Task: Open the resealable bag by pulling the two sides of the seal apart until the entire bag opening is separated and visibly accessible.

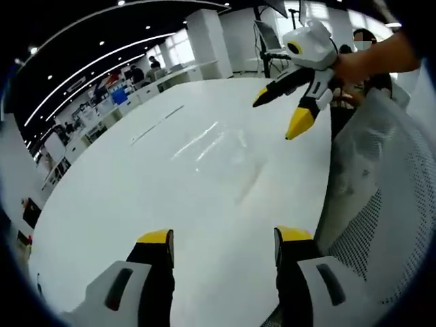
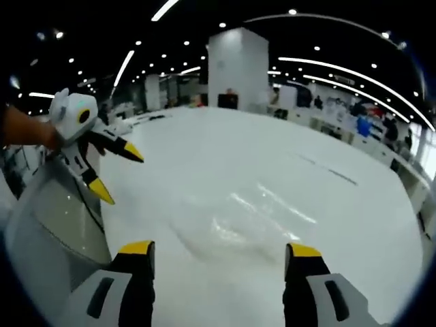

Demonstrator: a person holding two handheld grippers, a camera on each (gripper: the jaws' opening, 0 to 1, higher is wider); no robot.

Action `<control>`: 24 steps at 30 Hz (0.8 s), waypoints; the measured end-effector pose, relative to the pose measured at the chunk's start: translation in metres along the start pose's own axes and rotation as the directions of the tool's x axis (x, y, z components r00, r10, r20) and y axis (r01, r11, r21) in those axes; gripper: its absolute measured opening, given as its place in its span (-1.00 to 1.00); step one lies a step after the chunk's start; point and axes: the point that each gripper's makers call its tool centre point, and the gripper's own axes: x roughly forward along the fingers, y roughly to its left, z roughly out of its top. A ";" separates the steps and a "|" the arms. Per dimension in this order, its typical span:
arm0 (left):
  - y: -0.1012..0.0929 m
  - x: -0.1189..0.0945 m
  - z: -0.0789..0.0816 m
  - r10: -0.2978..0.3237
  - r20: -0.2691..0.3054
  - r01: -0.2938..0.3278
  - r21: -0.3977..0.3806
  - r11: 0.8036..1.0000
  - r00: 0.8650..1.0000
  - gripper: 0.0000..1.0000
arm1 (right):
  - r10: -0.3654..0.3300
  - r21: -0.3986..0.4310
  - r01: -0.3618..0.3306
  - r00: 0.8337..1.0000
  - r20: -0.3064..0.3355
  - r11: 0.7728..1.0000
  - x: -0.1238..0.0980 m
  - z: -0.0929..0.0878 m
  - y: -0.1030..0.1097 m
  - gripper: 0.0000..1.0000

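A clear resealable bag [image 1: 216,148] lies flat on the white table [image 1: 122,204], hard to make out except for its glints and creases. My left gripper [image 1: 225,237] is open above the table, short of the bag, with nothing between its jaws. My right gripper [image 1: 278,114] hangs in the air past the bag's far right side, held by a hand, its jaws spread. In the right gripper view the bag [image 2: 262,211] lies just ahead of my open right gripper [image 2: 219,248]. There my left gripper [image 2: 121,176] hovers open at the left, over the table edge.
A white mesh chair back [image 1: 388,204] stands close on the right of the left gripper view and shows again as a chair back [image 2: 51,225] at the left of the right gripper view. Desks and a white pillar [image 2: 237,68] fill the room beyond.
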 end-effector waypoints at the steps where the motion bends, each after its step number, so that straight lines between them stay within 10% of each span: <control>1: 0.000 -0.001 0.000 0.003 0.004 -0.003 -0.010 1.000 1.000 0.25 | -0.002 0.011 0.002 1.000 0.005 1.000 -0.001 0.000 0.000 0.60; 17: 0.001 -0.012 -0.007 0.060 0.041 -0.050 -0.216 0.975 0.997 0.99 | -0.082 0.079 0.078 0.996 0.044 0.994 -0.027 -0.009 0.019 0.90; 24: -0.005 -0.015 -0.010 0.080 0.045 -0.069 -0.214 0.974 0.996 0.99 | -0.116 0.093 0.109 0.990 0.079 0.990 -0.035 -0.010 0.021 0.93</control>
